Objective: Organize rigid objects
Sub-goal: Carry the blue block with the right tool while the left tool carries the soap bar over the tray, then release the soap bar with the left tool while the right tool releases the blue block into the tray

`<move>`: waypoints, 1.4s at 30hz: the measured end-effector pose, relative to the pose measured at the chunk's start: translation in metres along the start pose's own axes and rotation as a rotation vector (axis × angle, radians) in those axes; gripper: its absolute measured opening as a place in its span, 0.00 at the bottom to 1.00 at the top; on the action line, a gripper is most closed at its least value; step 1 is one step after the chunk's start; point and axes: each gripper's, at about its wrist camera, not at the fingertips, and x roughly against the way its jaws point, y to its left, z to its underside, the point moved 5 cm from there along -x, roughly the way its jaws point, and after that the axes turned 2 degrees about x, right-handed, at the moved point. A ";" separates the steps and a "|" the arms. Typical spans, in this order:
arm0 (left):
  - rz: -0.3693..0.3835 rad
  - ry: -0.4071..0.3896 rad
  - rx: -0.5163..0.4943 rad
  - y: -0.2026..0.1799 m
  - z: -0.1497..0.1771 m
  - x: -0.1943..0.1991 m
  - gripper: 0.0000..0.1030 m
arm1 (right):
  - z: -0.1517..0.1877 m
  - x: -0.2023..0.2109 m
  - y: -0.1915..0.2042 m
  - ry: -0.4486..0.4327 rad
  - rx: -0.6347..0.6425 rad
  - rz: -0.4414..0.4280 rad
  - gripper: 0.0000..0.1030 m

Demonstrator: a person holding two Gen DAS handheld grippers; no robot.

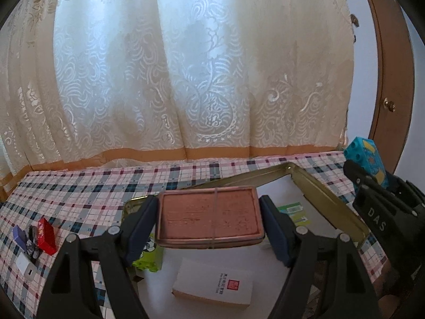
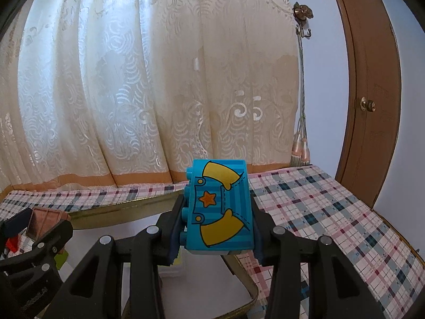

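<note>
My left gripper [image 1: 209, 222] is shut on a flat copper-coloured tin [image 1: 209, 216] with a rubber band around it, held above a gold-rimmed tray [image 1: 329, 202]. Inside the tray lie a white card box [image 1: 212, 287], a green block [image 1: 148, 255] and a green-and-white packet [image 1: 294, 211]. My right gripper [image 2: 215, 228] is shut on a turquoise toy brick [image 2: 220, 207] printed with yellow sleeves and an orange star, above the tray's right corner [image 2: 249, 289]. The brick [image 1: 368, 156] and right gripper also show at the right of the left wrist view; the copper tin [image 2: 45, 222] shows at the left of the right wrist view.
A plaid cloth [image 1: 79, 194] covers the table. On its left lie a red box [image 1: 47, 235], a blue piece [image 1: 20, 235] and a small white item [image 1: 26, 267]. A cream curtain [image 1: 186, 66] hangs behind, and a brown door [image 2: 372, 106] stands at the right.
</note>
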 end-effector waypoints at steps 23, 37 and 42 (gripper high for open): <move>-0.105 0.129 -0.042 -0.010 0.011 -0.031 0.75 | 0.020 -0.027 0.014 0.152 0.016 -0.042 0.44; -0.116 0.191 0.012 0.000 0.018 -0.041 0.76 | 0.024 -0.030 0.022 0.198 -0.017 -0.145 0.49; -0.162 0.146 0.029 0.007 0.012 -0.033 1.00 | 0.017 -0.019 0.018 0.144 -0.074 -0.187 0.76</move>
